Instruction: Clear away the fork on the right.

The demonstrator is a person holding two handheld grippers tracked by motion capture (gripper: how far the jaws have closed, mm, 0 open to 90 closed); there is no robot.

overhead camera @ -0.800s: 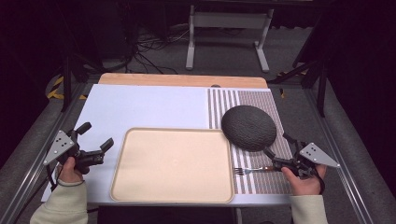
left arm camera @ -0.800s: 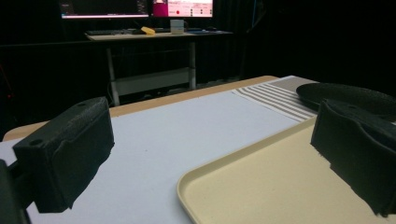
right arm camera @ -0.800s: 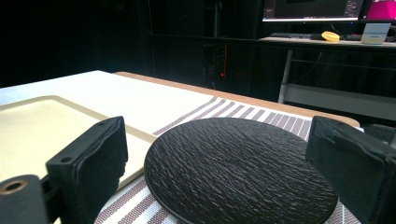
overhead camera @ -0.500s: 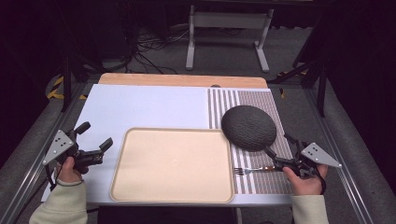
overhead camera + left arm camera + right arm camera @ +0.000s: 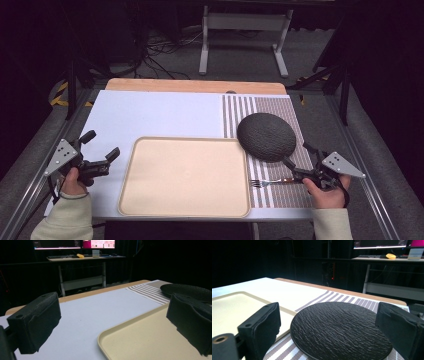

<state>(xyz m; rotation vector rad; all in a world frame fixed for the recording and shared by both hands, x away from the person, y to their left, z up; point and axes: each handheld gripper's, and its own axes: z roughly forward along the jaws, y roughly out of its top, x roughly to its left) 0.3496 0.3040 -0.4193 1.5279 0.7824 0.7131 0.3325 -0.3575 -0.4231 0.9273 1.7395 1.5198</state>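
Note:
A round black textured plate [image 5: 266,136] lies on a striped placemat [image 5: 239,110] at the right. A metal fork [image 5: 272,182] lies on the same placemat near the front, its tines toward the beige tray [image 5: 185,175]. My right gripper [image 5: 297,154] stands open just right of the plate's front edge, nothing between its jaws. In the right gripper view the plate [image 5: 339,330] lies ahead of the wide-apart jaws of that gripper [image 5: 327,337]. My left gripper [image 5: 102,144] is open beside the tray's left rim. In the left gripper view the tray [image 5: 150,340] sits ahead of it.
A white mat [image 5: 150,115] covers the table's left and middle, with a wooden strip [image 5: 195,86] along the far edge. Metal rails [image 5: 360,155] run down both sides. Beyond the table stand a frame [image 5: 242,22] and cables on a dark floor.

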